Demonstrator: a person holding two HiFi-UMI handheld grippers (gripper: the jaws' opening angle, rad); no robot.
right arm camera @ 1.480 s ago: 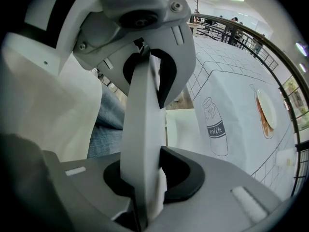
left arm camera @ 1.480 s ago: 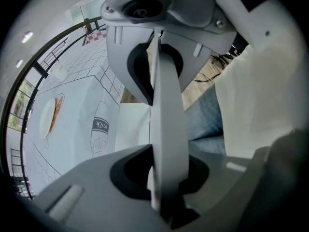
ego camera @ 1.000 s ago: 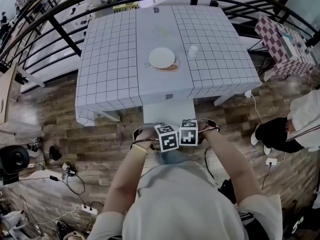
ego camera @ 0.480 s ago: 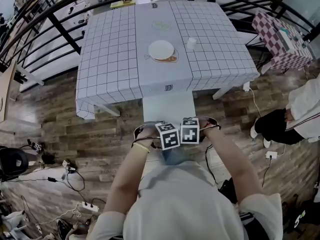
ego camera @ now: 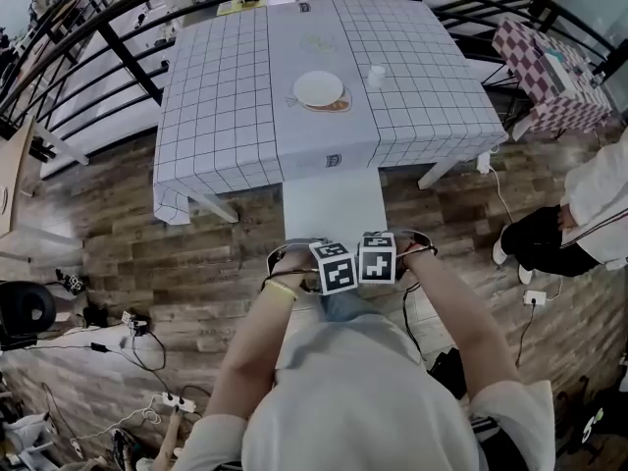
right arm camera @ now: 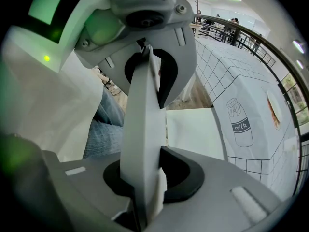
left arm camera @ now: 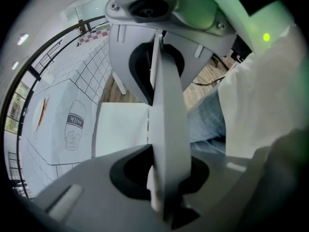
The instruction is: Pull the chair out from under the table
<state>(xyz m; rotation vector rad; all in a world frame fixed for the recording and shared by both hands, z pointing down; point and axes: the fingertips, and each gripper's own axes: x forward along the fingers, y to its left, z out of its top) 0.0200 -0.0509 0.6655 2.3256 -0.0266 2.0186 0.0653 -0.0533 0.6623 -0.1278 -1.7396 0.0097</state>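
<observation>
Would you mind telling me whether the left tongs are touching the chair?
Touching. The left gripper view shows the left tongs clamped on the white back edge of the chair.

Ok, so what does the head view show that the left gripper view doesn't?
Only the head view shows the whole table from above, the cup on it, cables on the floor and another person at the right edge. Only the left gripper view shows the left tool up close, its jaws shut on the thin white chair back, plus the word milk on a bottle drawing. Both show the white chair seat and the checked tablecloth.
</observation>
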